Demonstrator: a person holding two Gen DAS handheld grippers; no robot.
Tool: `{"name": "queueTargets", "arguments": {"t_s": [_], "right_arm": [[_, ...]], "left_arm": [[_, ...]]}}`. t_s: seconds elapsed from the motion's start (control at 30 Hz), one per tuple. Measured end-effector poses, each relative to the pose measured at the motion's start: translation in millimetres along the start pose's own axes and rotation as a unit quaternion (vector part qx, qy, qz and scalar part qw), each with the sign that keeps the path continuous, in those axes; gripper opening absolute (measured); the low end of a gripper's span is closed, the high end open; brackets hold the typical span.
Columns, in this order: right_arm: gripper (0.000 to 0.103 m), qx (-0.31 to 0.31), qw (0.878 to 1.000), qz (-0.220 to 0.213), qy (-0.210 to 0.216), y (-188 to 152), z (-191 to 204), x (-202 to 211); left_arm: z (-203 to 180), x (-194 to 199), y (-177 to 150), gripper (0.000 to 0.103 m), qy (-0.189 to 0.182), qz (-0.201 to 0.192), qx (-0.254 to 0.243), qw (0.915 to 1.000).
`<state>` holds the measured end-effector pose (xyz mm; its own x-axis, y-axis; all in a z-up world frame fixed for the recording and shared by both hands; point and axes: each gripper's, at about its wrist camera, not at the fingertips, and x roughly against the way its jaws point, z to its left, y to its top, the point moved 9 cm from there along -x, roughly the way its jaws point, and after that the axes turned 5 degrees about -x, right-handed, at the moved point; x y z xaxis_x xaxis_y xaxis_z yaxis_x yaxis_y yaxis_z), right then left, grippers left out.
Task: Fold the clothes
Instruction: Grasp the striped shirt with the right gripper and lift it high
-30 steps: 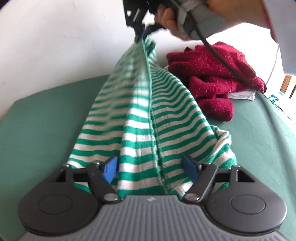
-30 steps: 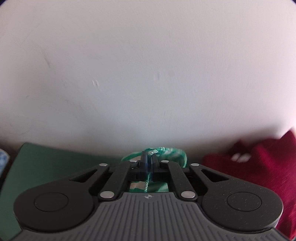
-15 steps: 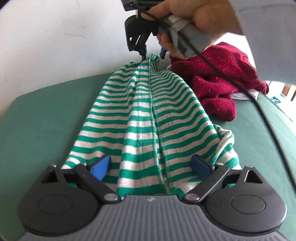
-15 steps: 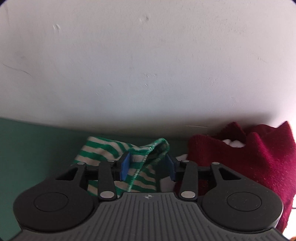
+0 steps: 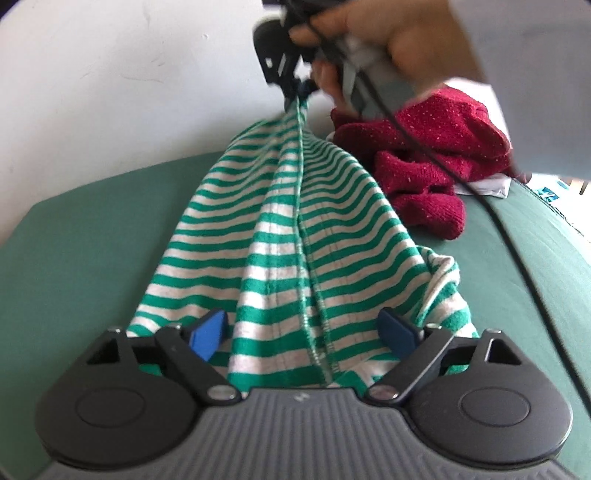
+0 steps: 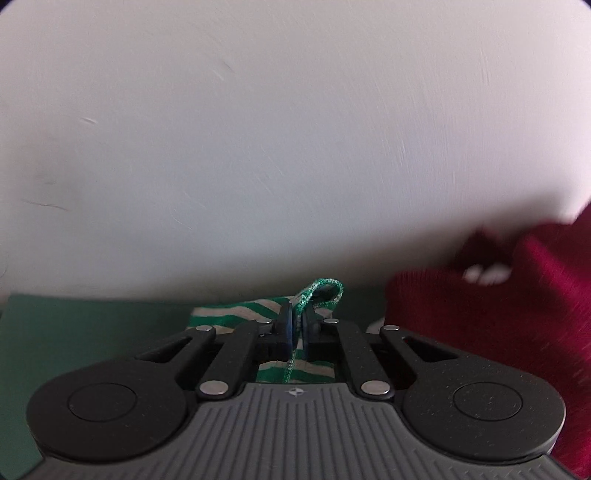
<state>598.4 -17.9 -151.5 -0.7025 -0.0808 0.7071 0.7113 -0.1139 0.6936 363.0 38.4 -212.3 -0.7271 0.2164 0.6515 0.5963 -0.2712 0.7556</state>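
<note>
Striped top (image 5: 295,229): green-and-grey knit, lying lengthwise on the green cover (image 5: 92,229), seam running from between the left fingers away to the right fingertips; far end lifted off the cover, near end spread flat and reaching under the left tool. Right gripper (image 6: 295,325): fingers together, clamped on the top's green hem, a loop of which stands just beyond the tips. Left gripper (image 5: 306,332): fingers wide apart, one either side of the seam, cloth between them but not pinched. Red knit (image 5: 436,147): heaped on the cover, just right of the right fingers, touching or nearly touching the top. Hand (image 5: 376,33): holds the right tool from above, cable (image 5: 491,221) trailing off to the right. Step, as judged: one end held and raised, either to straighten the top or to carry that end over in a fold; the pictures fit both. Next move calls for keeping the hem tight and the seam straight. Hidden: the top's near edge under the left tool; sleeves and neckline not identifiable; the white item under the red knit unclear; right view blurred.
</note>
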Motion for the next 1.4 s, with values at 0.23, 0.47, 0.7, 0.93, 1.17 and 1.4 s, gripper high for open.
{"name": "queueTargets", "arguments": {"t_s": [0.23, 0.47, 0.7, 0.93, 1.17, 1.4], "right_arm": [[0.003, 0.031, 0.998, -0.057, -0.004, 23, 35, 64], [0.003, 0.049, 0.994, -0.093, 0.001, 34, 54, 129], [0.004, 0.052, 0.994, -0.093, 0.023, 30, 37, 157], [0.004, 0.057, 0.992, -0.104, 0.045, 26, 43, 174], [0.004, 0.057, 0.989, -0.109, 0.079, 18, 52, 204], [0.004, 0.093, 0.981, -0.140, 0.093, 16, 57, 248]], "left_arm": [[-6, 5, -1, 0.079, -0.001, -0.011, -0.021, 0.9997], [-5, 0, 1, 0.084, 0.007, -0.008, -0.018, 0.9998], [-5, -3, 2, 0.086, 0.011, -0.007, -0.021, 0.9997], [-4, -1, 0, 0.082, 0.002, -0.009, -0.019, 0.9998], [-2, -3, 0, 0.082, -0.008, -0.008, -0.012, 0.9999], [-8, 1, 2, 0.082, 0.019, -0.014, -0.048, 0.9986]]}}
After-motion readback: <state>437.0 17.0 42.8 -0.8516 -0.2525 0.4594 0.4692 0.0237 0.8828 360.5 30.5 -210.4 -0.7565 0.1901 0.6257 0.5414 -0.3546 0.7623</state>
